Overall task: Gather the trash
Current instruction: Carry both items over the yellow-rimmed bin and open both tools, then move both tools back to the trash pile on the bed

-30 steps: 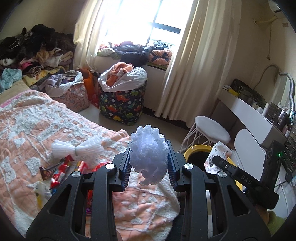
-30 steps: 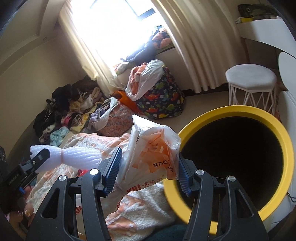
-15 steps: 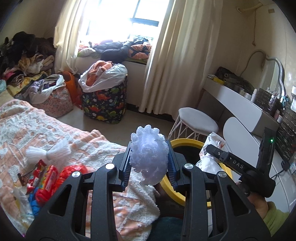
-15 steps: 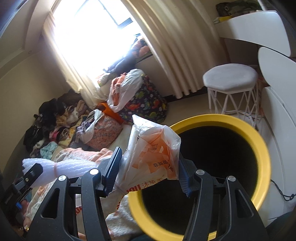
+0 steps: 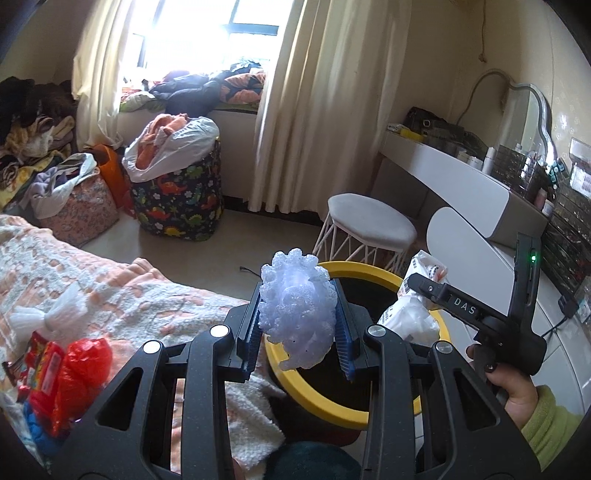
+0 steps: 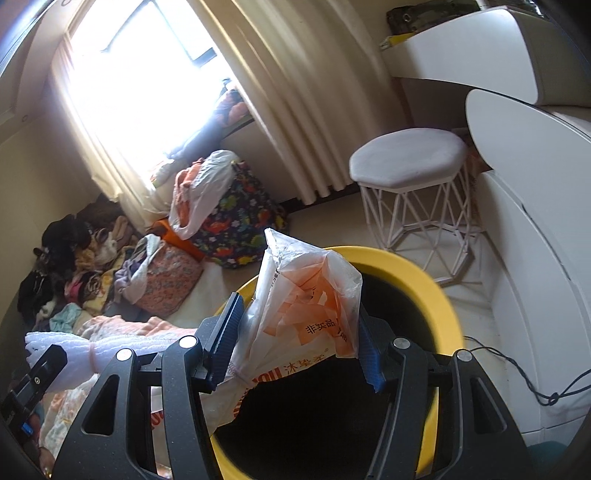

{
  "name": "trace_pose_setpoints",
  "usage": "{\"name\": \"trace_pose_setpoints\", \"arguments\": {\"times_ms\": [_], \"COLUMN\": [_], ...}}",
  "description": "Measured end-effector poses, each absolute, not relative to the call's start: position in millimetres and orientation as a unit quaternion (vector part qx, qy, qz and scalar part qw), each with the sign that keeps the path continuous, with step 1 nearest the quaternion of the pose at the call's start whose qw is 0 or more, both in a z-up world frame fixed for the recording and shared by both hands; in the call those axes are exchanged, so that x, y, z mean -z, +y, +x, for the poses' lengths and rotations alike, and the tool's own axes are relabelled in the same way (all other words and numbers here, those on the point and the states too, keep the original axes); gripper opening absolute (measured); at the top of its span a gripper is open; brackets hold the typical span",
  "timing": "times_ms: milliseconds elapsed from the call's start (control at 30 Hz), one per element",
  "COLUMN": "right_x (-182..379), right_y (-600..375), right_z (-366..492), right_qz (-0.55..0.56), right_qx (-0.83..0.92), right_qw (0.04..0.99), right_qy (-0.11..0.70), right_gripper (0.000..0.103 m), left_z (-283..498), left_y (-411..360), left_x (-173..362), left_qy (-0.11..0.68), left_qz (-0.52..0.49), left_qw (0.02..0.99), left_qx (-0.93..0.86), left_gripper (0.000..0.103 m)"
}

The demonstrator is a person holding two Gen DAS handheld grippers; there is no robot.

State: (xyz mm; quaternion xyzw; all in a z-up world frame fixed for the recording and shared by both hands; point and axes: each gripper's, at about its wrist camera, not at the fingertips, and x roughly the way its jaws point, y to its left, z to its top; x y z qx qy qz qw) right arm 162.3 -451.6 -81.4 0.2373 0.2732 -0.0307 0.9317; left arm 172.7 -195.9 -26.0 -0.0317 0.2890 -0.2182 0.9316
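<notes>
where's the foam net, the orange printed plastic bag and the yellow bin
foam net [image 5: 297,314], left wrist view, middle of its bulge
orange printed plastic bag [image 6: 306,306], right wrist view, crumpled upper part
yellow bin [image 6: 439,295], right wrist view, far right of its rim

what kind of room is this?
Most likely a lived-in bedroom: a bed with a peach blanket, a white vanity with a mirror and a stool, and clothes piled by the curtained window.

Both wrist views close, angled down; share yellow bin [image 5: 334,415] [image 6: 445,314] and stool [image 5: 369,221] [image 6: 406,158].
</notes>
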Motion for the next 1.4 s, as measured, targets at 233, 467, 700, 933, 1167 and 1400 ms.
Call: {"name": "trace_pose_setpoints", "arguments": {"times_ms": [233, 467, 700, 933, 1167, 1400], "right_x": [92.9, 97.6, 93.5, 87.2, 79.9, 72.2], "right_y": [-467.4, -471.2, -454.9, -434.4, -405.5, -376.0], "right_z": [166.1, 165.0, 166.2, 165.0, 162.6, 157.8], "right_qz": [0.252, 0.252, 0.230, 0.210, 0.188, 0.167], "right_qx": [0.050, 0.067, 0.054, 0.036, 0.005, -0.030], "right_qw": [0.923, 0.921, 0.929, 0.936, 0.942, 0.945], "right_qy": [0.285, 0.290, 0.286, 0.280, 0.278, 0.279], "right_gripper": [0.068, 0.079, 0.084, 0.086, 0.086, 0.087], "left_z": [184.2, 179.0, 167.3, 159.7, 151.9, 142.6], "left_y": [-212.3, -207.3, -191.2, -167.1, -141.7, -117.2], "left_x": [34.4, 38.4, 37.9, 34.1, 31.4, 28.6], "left_qy": [0.295, 0.287, 0.277, 0.268, 0.264, 0.257], "left_qz": [-0.033, -0.045, -0.045, -0.052, -0.069, -0.077], "left_qw": [0.927, 0.930, 0.938, 0.946, 0.951, 0.956], "left_qx": [0.231, 0.224, 0.202, 0.172, 0.145, 0.122], "left_gripper": [0.037, 0.079, 0.092, 0.092, 0.092, 0.092]}}
